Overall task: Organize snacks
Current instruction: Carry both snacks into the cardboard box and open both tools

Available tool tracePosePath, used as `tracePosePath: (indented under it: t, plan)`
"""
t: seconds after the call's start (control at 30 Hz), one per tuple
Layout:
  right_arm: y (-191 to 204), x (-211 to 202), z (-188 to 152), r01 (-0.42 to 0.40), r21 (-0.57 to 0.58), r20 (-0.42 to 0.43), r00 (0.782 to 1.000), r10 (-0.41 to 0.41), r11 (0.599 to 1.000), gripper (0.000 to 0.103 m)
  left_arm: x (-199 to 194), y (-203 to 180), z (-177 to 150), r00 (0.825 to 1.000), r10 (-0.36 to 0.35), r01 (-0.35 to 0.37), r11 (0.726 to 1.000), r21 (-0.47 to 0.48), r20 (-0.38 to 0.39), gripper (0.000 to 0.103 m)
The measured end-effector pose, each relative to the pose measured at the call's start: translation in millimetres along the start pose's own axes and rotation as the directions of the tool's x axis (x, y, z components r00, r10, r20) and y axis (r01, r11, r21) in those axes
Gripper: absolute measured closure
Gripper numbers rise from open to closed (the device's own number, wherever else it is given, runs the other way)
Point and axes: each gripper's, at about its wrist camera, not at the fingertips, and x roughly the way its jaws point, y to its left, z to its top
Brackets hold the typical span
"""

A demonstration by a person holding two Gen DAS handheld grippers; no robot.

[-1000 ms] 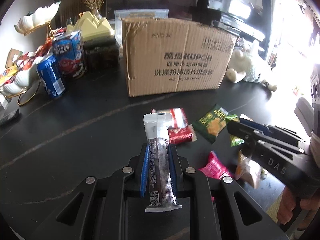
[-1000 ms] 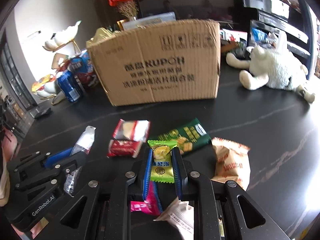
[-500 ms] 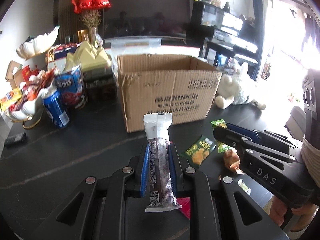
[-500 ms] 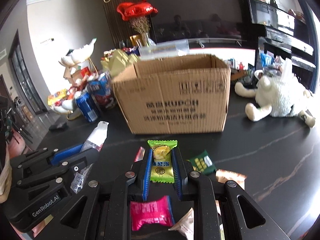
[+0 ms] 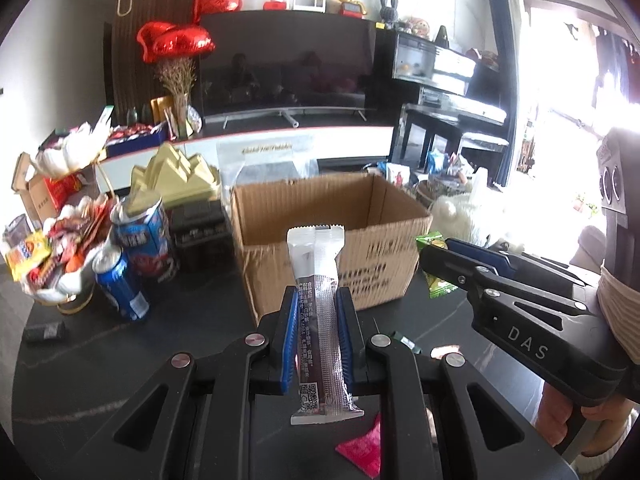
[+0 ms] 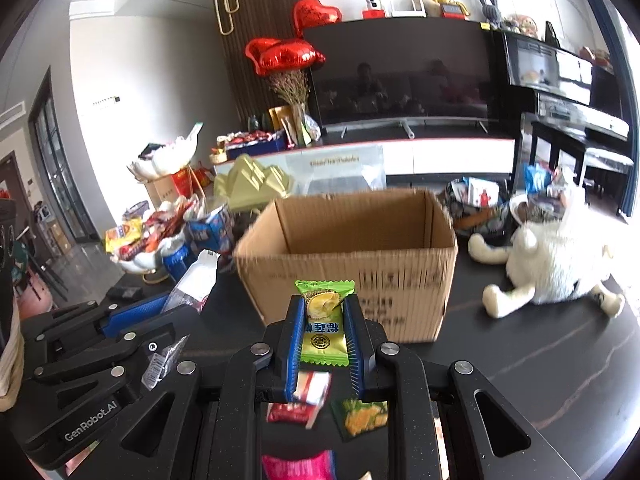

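left claw (image 5: 317,322): pinched tight on a long silver and brown snack bar (image 5: 320,320), held up in the air in front of the open cardboard box (image 5: 332,240). right claw (image 6: 323,322): pinched tight on a small green candy pack (image 6: 323,320), also up near the box front. down on the dark table (image 6: 520,340): a pink pack (image 6: 296,466), a red and white pack (image 6: 300,400), a green pack (image 6: 360,416).
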Motion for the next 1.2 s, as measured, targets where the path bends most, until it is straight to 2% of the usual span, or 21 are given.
tracePosePath:
  t: [0.23, 0.5, 0.77, 0.93, 1.0, 1.03, 1.07, 1.1, 1.17, 1.2]
  plan:
    - [-3.4, 8.6, 26.1, -0.013, -0.012, 0.014, 1.000, 0.013, 1.000, 0.082, 13.0, 3.5, 26.3, 1.000, -0.013, 0.013, 1.000, -0.005, 0.003, 0.084]
    - [-13.9, 32.8, 57.2, 0.013, -0.032, 0.014, 1.000, -0.012, 0.999, 0.082, 36.4, 9.4, 61.6, 1.000, -0.012, 0.012, 1.000, 0.015, 0.015, 0.084]
    - [-22.2, 64.7, 81.9, 0.004, -0.033, -0.001, 1.000, -0.004, 0.999, 0.082, 75.2, 20.4, 86.0, 0.999, -0.032, 0.032, 0.999, -0.004, -0.009, 0.084]
    - [-24.0, 85.2, 87.8, 0.009, -0.044, -0.010, 1.000, -0.009, 0.999, 0.082, 101.4, 25.2, 94.8, 0.999, -0.021, 0.020, 1.000, -0.008, -0.027, 0.084]
    - [-25.8, 92.2, 88.7, 0.014, -0.043, -0.012, 1.000, -0.015, 0.999, 0.081, 110.2, 24.8, 97.9, 1.000, 0.004, -0.004, 1.000, 0.001, -0.028, 0.082]
    - [-27.5, 96.6, 89.1, 0.019, -0.039, -0.014, 1.000, -0.019, 0.999, 0.081, 112.2, 23.9, 98.3, 1.000, 0.019, -0.019, 1.000, 0.006, -0.024, 0.075]
    - [-29.6, 99.3, 89.2, 0.024, -0.032, -0.013, 1.000, -0.025, 0.999, 0.080, 113.1, 23.9, 98.7, 0.999, 0.038, -0.038, 0.999, 0.009, -0.020, 0.069]
    - [-30.9, 100.5, 88.8, 0.027, -0.026, -0.014, 1.000, -0.027, 0.999, 0.071, 112.1, 24.6, 98.3, 0.998, 0.055, -0.055, 0.998, 0.010, -0.011, 0.061]
    - [-34.4, 101.4, 85.9, 0.042, -0.011, -0.018, 0.999, -0.042, 0.999, 0.055, 106.7, 25.1, 94.7, 0.998, 0.060, -0.060, 0.998, 0.003, -0.003, 0.059]
    - [-35.1, 100.1, 84.3, 0.049, -0.010, -0.017, 0.999, -0.049, 0.999, 0.055, 105.2, 26.2, 94.0, 0.998, 0.058, -0.058, 0.998, 0.002, -0.003, 0.059]
